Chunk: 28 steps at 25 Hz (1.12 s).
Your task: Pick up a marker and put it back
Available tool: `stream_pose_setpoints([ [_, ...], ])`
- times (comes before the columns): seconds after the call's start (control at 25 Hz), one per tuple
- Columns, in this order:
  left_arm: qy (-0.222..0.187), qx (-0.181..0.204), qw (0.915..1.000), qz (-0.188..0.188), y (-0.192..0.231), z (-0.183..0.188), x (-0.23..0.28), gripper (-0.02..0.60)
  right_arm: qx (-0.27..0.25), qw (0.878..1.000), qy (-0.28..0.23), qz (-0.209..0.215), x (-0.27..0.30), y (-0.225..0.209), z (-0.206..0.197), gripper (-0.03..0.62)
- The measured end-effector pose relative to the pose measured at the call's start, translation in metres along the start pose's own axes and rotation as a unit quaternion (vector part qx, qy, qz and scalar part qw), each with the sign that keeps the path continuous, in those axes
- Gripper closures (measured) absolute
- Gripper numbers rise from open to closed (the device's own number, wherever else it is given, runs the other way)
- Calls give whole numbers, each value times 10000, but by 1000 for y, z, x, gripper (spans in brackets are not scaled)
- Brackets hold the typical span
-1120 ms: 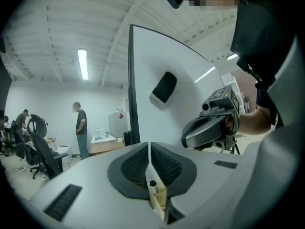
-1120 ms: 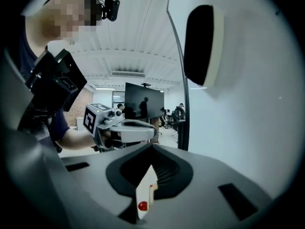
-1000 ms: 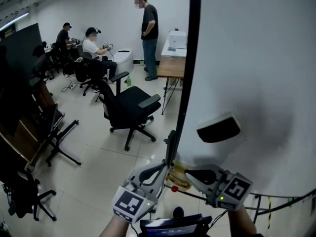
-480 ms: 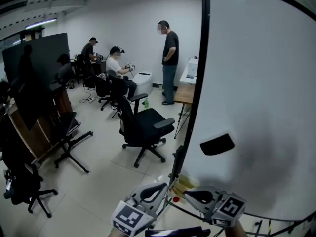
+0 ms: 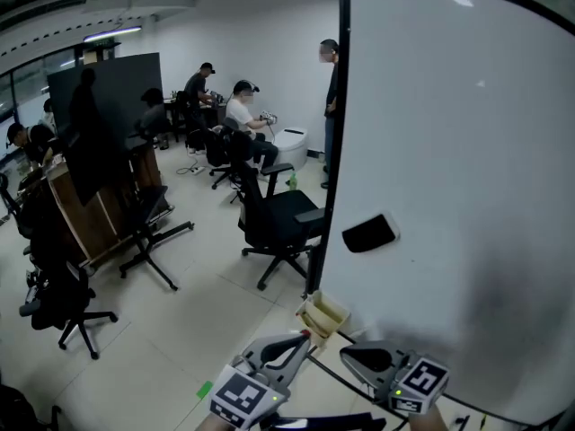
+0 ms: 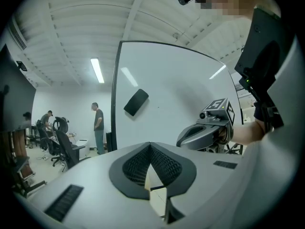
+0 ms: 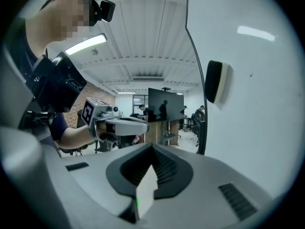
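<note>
No marker shows clearly in any view. A large whiteboard stands at the right with a black eraser stuck on it. My left gripper and right gripper are side by side low in the head view, in front of the board's left edge, both shut and empty. The left gripper view has its jaws meeting in a V, with the right gripper, the whiteboard and the eraser beyond. From the right gripper I see the left gripper and the eraser.
A small tan tray sits at the foot of the board's black frame. A black office chair stands just left of it. Further off are more chairs, a black panel, seated people and a standing person.
The view has swung left: board, eraser and chair have slid across the picture and more of the room shows. Both grippers stay shut, low in view, level with the tray.
</note>
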<state>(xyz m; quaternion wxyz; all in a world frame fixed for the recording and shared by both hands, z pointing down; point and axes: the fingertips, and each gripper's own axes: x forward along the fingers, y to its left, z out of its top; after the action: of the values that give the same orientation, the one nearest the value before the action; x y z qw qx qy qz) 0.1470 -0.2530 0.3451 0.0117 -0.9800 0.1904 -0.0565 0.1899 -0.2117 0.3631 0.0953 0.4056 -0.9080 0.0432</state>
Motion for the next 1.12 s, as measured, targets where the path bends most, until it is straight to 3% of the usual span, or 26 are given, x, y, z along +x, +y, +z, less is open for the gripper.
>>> stream_pose_setpoints([
  [0.24,178,47,9991,386,-36,-10,-35,581,150,9994,-65,297,-19,34,-11,580],
  [0.48,152,-99,9965,821,-39,3,-85,581,64,9974,-162,694,-7,79,10,579],
  [0.64,241,-87,9945,1012,-38,-9,-108,581,98,9955,-152,926,7,100,6,580],
  [1.12,93,-255,9923,1212,-32,-25,-209,581,-113,9932,88,1158,49,196,7,580],
])
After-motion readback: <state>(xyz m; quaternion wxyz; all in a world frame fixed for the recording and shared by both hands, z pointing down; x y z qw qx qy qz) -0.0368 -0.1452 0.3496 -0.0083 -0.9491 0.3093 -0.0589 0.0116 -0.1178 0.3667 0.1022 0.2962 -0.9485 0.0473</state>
